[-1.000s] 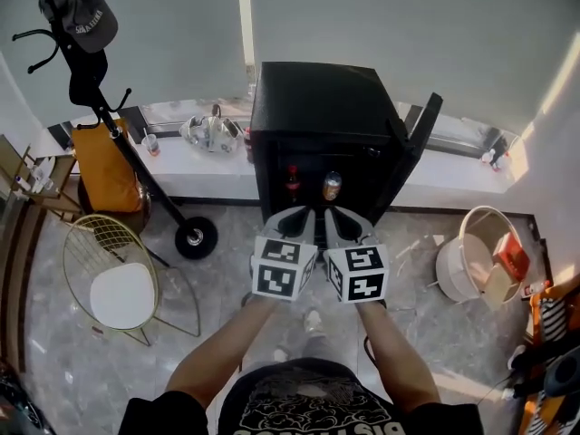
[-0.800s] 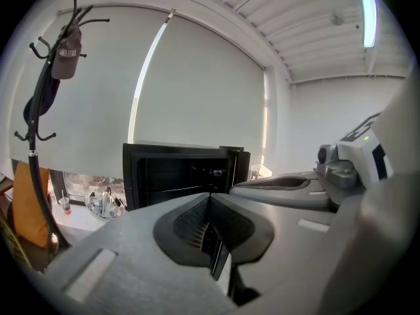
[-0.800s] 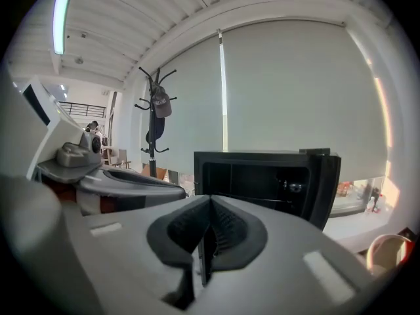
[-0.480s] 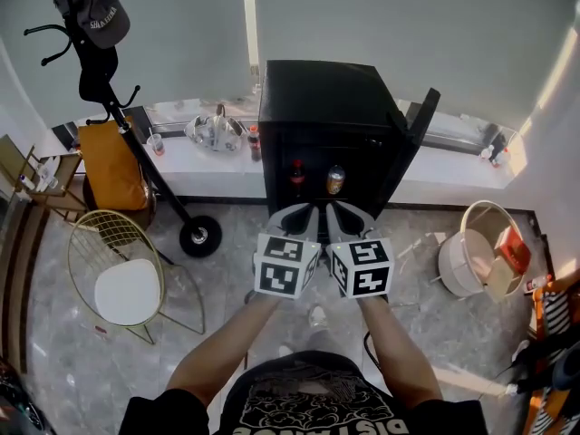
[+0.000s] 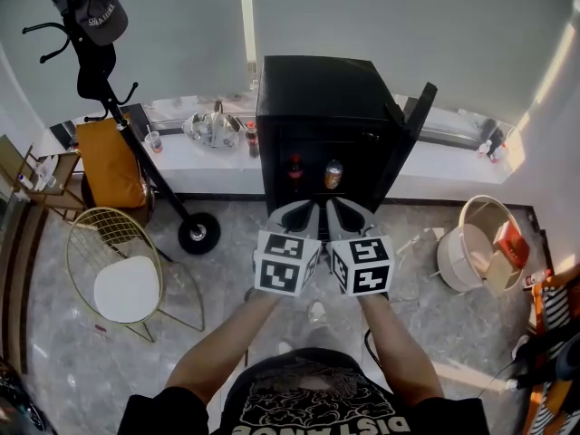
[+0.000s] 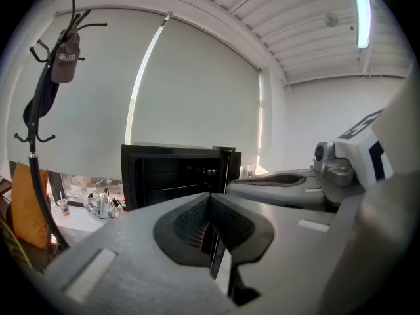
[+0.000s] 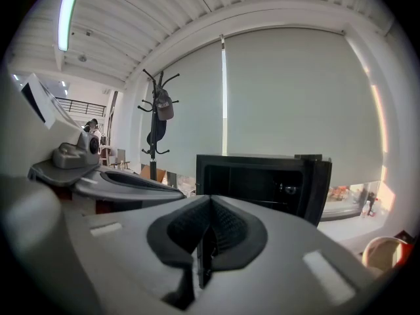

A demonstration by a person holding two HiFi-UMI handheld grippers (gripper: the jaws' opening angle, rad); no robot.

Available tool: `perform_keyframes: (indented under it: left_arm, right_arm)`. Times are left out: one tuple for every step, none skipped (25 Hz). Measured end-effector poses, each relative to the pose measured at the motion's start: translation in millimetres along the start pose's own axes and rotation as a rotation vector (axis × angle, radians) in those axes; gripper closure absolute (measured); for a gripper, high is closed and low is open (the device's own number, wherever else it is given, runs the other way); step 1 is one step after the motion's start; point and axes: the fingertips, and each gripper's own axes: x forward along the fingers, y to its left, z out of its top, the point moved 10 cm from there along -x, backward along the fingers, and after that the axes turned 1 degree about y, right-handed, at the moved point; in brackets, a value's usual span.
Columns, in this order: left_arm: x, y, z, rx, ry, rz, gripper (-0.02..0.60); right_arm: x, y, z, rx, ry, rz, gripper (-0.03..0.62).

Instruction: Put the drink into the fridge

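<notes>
A black mini fridge stands against the window ledge with its door swung open to the right. On its shelf stand a dark bottle with a red cap and a drink can. Another small bottle stands on the ledge just left of the fridge. My left gripper and right gripper hang side by side in front of the fridge, short of its opening. Both are shut with nothing between the jaws. In the left gripper view and the right gripper view the pads meet, with the fridge beyond.
A coat rack with a cap stands at the left, its round base on the floor. A wire chair and an orange bag are nearby. A glass tray sits on the ledge. A white bucket stands right.
The fridge sits slightly higher and farther in the head view than a second ago. Both grippers stay shut and side by side.
</notes>
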Motion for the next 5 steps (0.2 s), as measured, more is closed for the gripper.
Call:
perform_keyframes:
  left_arm:
    - [0.1, -0.3, -0.2, 0.000, 0.000, -0.001, 0.577]
    - [0.4, -0.6, -0.2, 0.000, 0.001, -0.001, 0.577]
    - [0.7, -0.8, -0.1, 0.000, 0.001, -0.002, 0.577]
    - [1.1, -1.0, 0.1, 0.001, 0.000, -0.002, 0.577]
    - [1.5, -1.2, 0.3, 0.001, 0.000, -0.003, 0.577]
  right_arm:
    - [-0.3, -0.3, -0.3, 0.000, 0.000, -0.001, 0.594]
    - [-0.6, -0.8, -0.6, 0.000, 0.001, -0.002, 0.594]
    - [-0.7, -1.4, -0.7, 0.001, 0.001, -0.003, 0.594]
    - [-0.9, -2.0, -0.9, 0.001, 0.000, -0.003, 0.594]
    - [-1.0, -2.6, -1.0, 0.002, 0.000, -0.004, 0.594]
